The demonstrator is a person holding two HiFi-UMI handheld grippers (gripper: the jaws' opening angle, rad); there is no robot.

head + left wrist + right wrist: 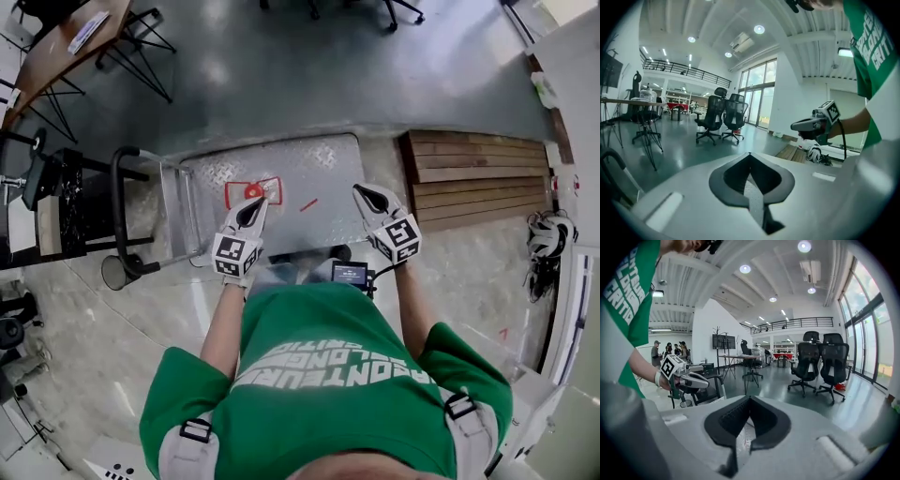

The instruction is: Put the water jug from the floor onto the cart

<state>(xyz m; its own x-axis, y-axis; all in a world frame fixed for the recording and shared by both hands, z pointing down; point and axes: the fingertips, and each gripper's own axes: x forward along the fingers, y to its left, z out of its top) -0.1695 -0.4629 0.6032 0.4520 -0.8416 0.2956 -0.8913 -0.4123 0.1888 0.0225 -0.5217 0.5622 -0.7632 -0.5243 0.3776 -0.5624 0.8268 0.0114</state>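
The red-capped water jug [246, 191] seems to lie on the cart [323, 173]. We should draw the shut, empty left hand-held gripper [255, 206] and right hand-held gripper [367, 193] clear without nudging it.

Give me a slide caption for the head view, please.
A person in a green shirt holds the left claw and right claw, both shut and empty, at a metal cart.

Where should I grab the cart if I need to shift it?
Take the black handle bar, the raised tube loop at the end of the cart that lies left in the head view. Probably best from above, tongs straddling the tube, since it stands clear with open space around it.
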